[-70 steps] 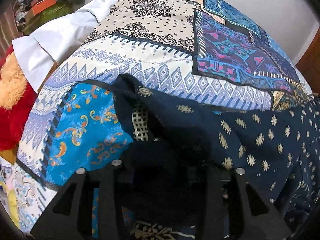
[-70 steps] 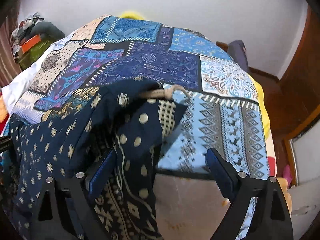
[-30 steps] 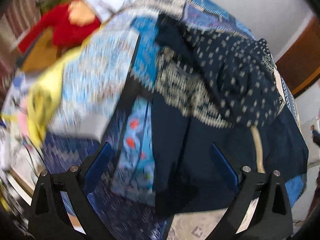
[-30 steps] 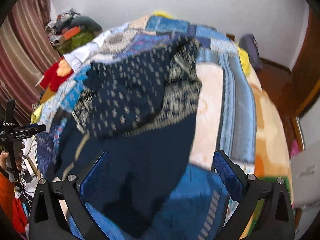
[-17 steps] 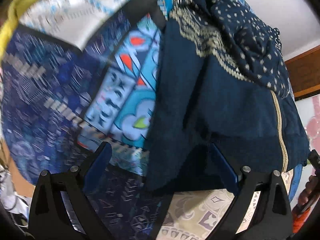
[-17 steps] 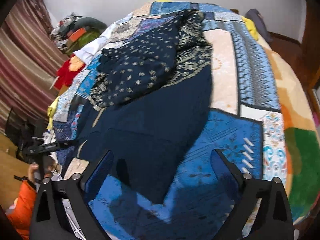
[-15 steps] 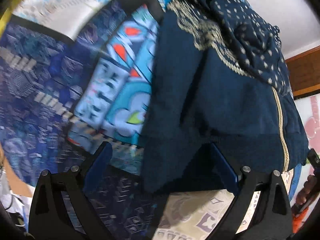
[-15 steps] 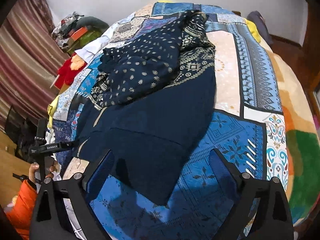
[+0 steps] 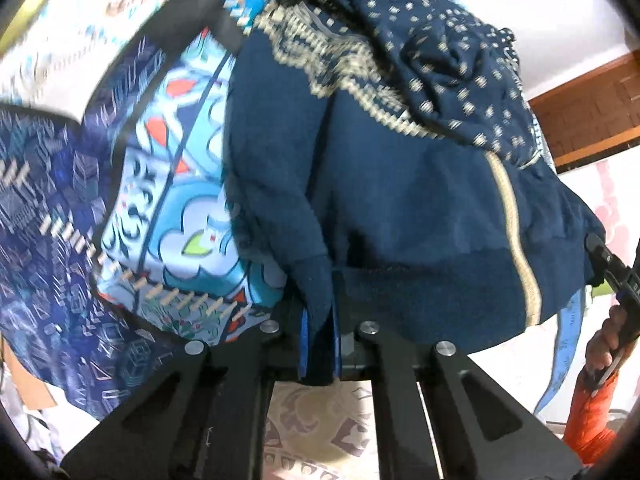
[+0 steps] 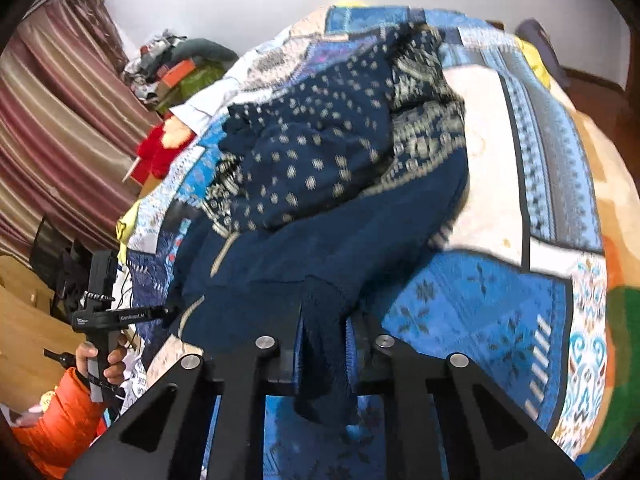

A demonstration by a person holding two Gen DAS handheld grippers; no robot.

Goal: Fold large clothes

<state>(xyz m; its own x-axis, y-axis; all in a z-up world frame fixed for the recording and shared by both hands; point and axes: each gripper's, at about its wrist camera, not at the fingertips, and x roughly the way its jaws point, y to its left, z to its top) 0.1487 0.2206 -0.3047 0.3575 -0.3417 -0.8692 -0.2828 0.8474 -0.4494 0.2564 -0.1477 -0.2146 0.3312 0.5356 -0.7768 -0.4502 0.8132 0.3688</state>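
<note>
A dark navy garment point(image 9: 400, 184) with cream dots and a patterned band lies spread on a patchwork bedspread point(image 9: 60, 200). Its plain hem hangs toward me at the bed's near edge. My left gripper point(image 9: 318, 320) is shut on the hem's left corner, with a fold of cloth pinched between the blue pads. In the right wrist view the same garment point(image 10: 320, 240) runs up the bed. My right gripper point(image 10: 324, 320) has its jaws closing, and the pads press on a bunched fold of the hem's other corner.
The bedspread point(image 10: 500, 300) stretches to the white wall. A red plush toy point(image 10: 160, 152), a clothes pile point(image 10: 176, 64) and a striped curtain point(image 10: 52, 120) stand at the left. A person's hand point(image 10: 100, 360) in an orange sleeve point(image 10: 60, 420) holds the other gripper.
Both grippers stood wide open above the hem; both have sunk onto it and their jaws have closed on its corners. The hem now bunches up between the pads.
</note>
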